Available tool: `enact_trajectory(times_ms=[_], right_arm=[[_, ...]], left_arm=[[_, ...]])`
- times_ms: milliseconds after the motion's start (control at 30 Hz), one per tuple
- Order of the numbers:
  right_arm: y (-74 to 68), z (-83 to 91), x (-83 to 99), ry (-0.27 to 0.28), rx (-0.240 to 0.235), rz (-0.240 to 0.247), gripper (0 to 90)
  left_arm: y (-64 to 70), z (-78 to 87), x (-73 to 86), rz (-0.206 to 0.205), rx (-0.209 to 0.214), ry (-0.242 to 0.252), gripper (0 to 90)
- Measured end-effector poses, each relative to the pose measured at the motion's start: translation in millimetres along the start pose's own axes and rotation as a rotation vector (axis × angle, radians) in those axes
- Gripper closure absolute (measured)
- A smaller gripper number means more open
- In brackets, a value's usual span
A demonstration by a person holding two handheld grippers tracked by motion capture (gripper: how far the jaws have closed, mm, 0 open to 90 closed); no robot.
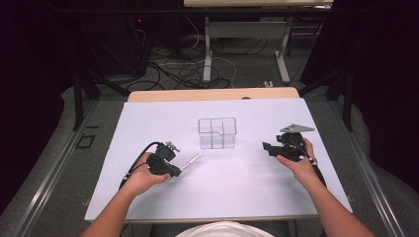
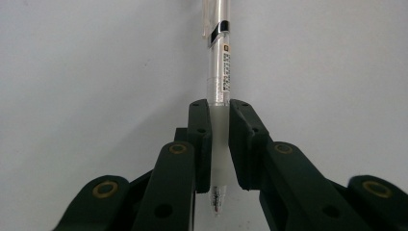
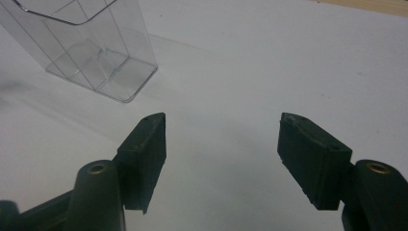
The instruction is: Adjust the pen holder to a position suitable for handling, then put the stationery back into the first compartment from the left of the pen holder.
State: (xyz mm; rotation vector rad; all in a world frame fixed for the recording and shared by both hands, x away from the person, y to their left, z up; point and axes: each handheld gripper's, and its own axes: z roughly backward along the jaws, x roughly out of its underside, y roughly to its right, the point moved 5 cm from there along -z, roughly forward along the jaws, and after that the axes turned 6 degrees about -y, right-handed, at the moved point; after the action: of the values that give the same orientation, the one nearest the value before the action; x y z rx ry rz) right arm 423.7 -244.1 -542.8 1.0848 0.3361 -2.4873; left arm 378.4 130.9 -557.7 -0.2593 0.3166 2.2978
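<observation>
Left claw [image 2: 219, 144] pinches a pen [image 2: 219, 72] (label readable up close).

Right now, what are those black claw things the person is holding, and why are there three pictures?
They are hand-held grippers, tools with two black jaws that pinch things. One camera hangs above the white table and looks down on it. The other two ride on the grippers and look along their jaws. The left gripper is squeezing a clear plastic pen with a white grip, its writing tip pointing back toward the camera. The right gripper is open and holds nothing. In the middle of the table stands a see-through plastic box with dividers inside, and nothing is in it yet.
</observation>
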Motion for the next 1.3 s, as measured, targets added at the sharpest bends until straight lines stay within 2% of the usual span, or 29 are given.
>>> enact_trajectory(times_ms=[67, 100, 300, 333, 367, 400, 433, 533, 600, 667, 767, 867, 900, 933, 967, 1000, 1033, 1067, 1100, 1133, 1200, 1300], right_arm=[[-4.2, 1.1, -1.9, 0.004, 0.003, 0.017, 33.2], [-8.5, 1.3, -3.5, 0.008, -0.006, 0.030, 33.2], [-18.2, 0.5, -4.7, 0.008, -0.028, 0.057, 30.9], [-20.9, -0.1, -5.3, 0.025, -0.035, 0.092, 27.3], [-20.9, -0.1, -5.3, 0.025, -0.035, 0.092, 27.3], [-22.7, -1.7, -5.5, 0.025, -0.067, 0.119, 27.0], [-24.6, -3.0, -5.2, 0.014, -0.085, 0.137, 27.0], [-31.3, -6.6, -3.8, -0.004, -0.099, 0.200, 27.0], [-40.1, -7.3, -4.3, -0.016, -0.115, 0.247, 23.2], [-42.9, -7.0, -5.1, -0.012, -0.115, 0.263, 23.1], [-51.4, -5.5, -8.3, 0.005, -0.118, 0.311, 19.3], [-59.3, -4.2, -11.9, 0.011, -0.121, 0.332, 17.6], [-64.2, -3.1, -14.5, 0.008, -0.117, 0.367, 14.7], [-64.2, -3.1, -14.5, 0.008, -0.117, 0.367, 14.7], [-66.5, -2.5, -15.9, 0.014, -0.113, 0.401, 14.8], [-68.6, -0.4, -16.8, 0.007, -0.113, 0.451, 14.6], [-74.1, 1.8, -19.6, 0.029, -0.102, 0.528, 14.2], [-74.1, 1.8, -19.6, 0.029, -0.102, 0.528, 14.2], [-77.9, 3.4, -19.9, 0.028, -0.097, 0.549, 14.2], [-81.0, 3.8, -20.9, 0.038, -0.092, 0.585, 14.2], [-88.1, 4.1, -21.3, 0.037, -0.079, 0.657, 14.3], [-98.3, 2.6, -20.6, 0.044, -0.040, 0.778, 15.5]], left_arm=[[0.0, 0.3, -1.6, -0.017, -0.007, 0.004, 80.3], [1.7, 0.2, -1.9, -0.009, 0.003, 0.004, 80.3], [5.0, 0.3, -6.8, -0.022, 0.007, 0.010, 80.3], [4.8, 0.7, -7.7, -0.027, 0.004, 0.007, 80.3], [5.7, 0.4, -8.9, -0.022, 0.009, 0.012, 80.3], [6.0, 0.4, -9.9, -0.023, 0.011, 0.011, 80.3], [6.5, 0.4, -11.1, -0.018, 0.016, 0.011, 80.3], [7.3, 1.0, -15.2, -0.029, 0.014, 0.010, 80.3], [9.8, 1.5, -18.0, -0.019, 0.032, 0.010, 80.3], [11.5, 2.5, -21.2, -0.028, 0.035, 0.009, 80.3], [15.3, 4.2, -25.6, -0.020, 0.054, 0.007, 80.3], [16.8, 5.7, -29.8, -0.015, 0.064, 0.005, 80.3], [17.9, 5.9, -31.2, 0.001, 0.079, 0.006, 80.3], [17.2, 6.9, -33.1, -0.008, 0.090, 0.005, 80.3], [18.5, 6.9, -34.7, 0.009, 0.103, 0.010, 80.3], [18.2, 7.3, -36.5, 0.004, 0.097, 0.010, 80.3], [18.1, 7.8, -38.3, 0.002, 0.088, 0.006, 80.3], [18.4, 7.9, -40.0, -0.001, 0.089, 0.007, 80.3], [19.5, 8.0, -41.6, 0.001, 0.095, 0.003, 80.3], [19.6, 7.9, -43.5, -0.010, 0.092, 0.007, 80.3], [21.6, 7.0, -46.3, -0.005, 0.098, 0.008, 80.3], [23.3, 5.9, -49.9, -0.014, 0.107, 0.004, 80.3]])
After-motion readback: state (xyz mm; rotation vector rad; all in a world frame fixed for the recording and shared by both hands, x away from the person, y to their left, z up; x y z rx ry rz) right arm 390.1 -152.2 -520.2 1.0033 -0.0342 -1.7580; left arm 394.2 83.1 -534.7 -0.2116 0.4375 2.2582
